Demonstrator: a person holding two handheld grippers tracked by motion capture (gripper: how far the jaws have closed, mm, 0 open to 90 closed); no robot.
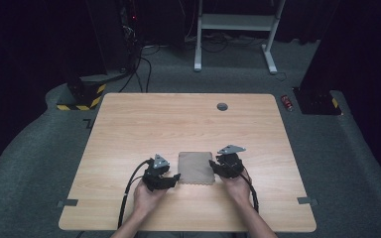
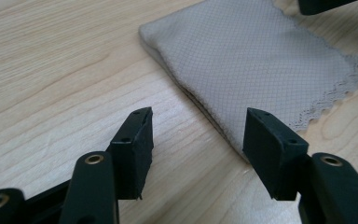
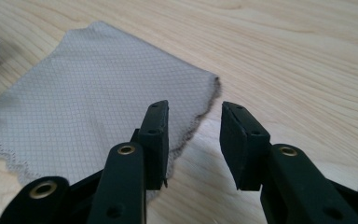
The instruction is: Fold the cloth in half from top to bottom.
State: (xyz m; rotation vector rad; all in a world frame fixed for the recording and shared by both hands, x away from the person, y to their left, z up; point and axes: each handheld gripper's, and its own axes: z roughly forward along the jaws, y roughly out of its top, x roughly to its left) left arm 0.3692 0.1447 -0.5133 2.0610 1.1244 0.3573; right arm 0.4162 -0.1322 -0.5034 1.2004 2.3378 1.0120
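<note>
Your folded grey cloth [image 1: 196,167] lies flat on the wooden counter [image 1: 144,124], near the edge closest to you and between your two hands. In the left gripper view the cloth [image 2: 256,60] shows a fine grid weave, a folded edge with layers stacked along the side toward the jaws, and a scalloped hem on the far right side.

Your left claw [image 1: 171,179] sits low at the cloth's left near corner. Its jaws stand wide apart, with bare wood between them; the right-hand jaw in its own view is at the folded edge of the cloth, but nothing is pinched.

Your right claw [image 1: 217,167] rests at the cloth's right edge. In the right gripper view the cloth [image 3: 102,93] lies to the left, its dark-stitched edge running down toward the left-hand jaw, which overlaps the fabric. The gap between the jaws is narrower than on the other claw, and it holds only counter; the pads press on nothing.

Both your hands [image 1: 149,197] are low over the counter, cables trailing back toward you. A small round grey grommet [image 1: 222,106] sits in the counter near its far edge.
</note>
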